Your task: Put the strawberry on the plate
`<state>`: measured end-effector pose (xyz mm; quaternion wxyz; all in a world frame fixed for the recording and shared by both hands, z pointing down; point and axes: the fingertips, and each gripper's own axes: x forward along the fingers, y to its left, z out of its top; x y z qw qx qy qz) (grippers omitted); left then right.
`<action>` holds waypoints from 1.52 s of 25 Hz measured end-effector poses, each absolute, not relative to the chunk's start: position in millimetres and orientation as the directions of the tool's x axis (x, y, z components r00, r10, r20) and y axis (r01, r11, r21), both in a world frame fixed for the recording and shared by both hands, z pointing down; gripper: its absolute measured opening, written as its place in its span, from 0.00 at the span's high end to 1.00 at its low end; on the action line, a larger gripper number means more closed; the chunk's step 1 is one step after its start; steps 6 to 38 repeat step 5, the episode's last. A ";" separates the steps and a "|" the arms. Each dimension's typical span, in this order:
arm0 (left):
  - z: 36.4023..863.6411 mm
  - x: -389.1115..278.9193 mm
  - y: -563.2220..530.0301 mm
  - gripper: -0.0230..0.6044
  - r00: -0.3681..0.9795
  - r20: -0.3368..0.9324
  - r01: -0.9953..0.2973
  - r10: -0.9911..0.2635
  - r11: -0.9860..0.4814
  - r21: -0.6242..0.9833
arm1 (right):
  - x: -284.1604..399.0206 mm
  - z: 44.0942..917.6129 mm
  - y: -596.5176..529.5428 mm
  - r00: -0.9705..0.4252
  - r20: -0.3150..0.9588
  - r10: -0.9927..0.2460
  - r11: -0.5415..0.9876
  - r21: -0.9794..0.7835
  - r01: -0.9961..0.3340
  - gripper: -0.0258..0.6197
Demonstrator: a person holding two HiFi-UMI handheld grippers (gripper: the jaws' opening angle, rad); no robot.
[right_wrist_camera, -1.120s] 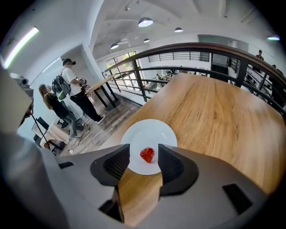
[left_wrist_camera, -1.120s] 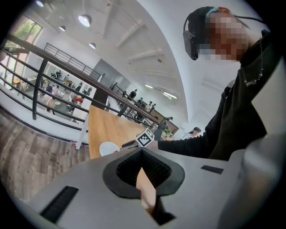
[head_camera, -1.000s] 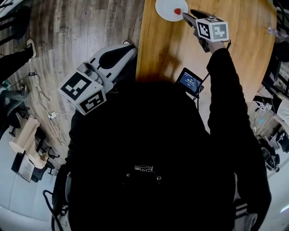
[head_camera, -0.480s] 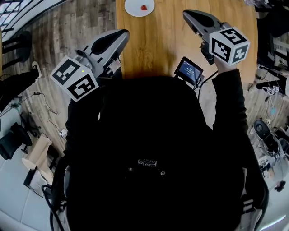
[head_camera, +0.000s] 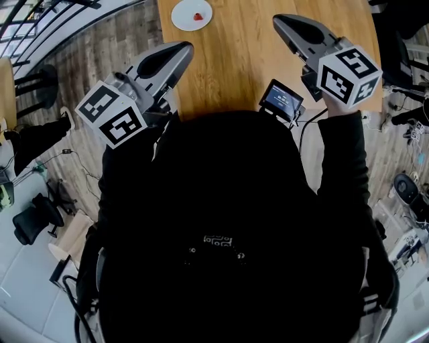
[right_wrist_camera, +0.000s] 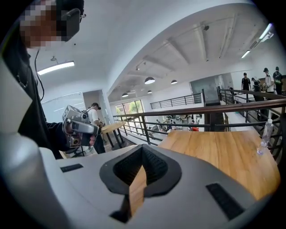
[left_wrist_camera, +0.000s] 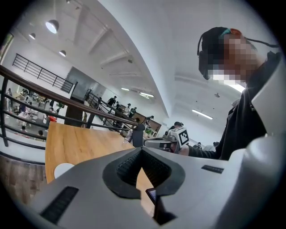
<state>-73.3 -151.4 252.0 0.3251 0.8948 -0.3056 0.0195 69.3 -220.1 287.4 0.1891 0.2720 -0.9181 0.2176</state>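
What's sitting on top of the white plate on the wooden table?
One small red strawberry lies on the round white plate, near its middle; nothing else shows there. The patch of plate under the strawberry is covered.

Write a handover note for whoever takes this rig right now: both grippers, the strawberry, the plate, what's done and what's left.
Left gripper: shut, nothing between its jaws, held up by the near left edge of the wooden table.
Right gripper: shut, empty, held up over the table's near right side.
Strawberry: lies on the white plate at the far end of the table, well away from both grippers.
Done: the strawberry is on the plate.
Left: nothing for this job, as far as the views show.
Note: a small screen sits at the table's near edge.
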 end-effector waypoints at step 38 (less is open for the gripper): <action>252.0 -71.6 -152.9 0.96 0.810 0.240 -0.565 -0.536 -0.600 0.567 | 74.0 285.4 -219.5 -0.779 0.462 -0.424 0.758 -0.290 -0.584 0.93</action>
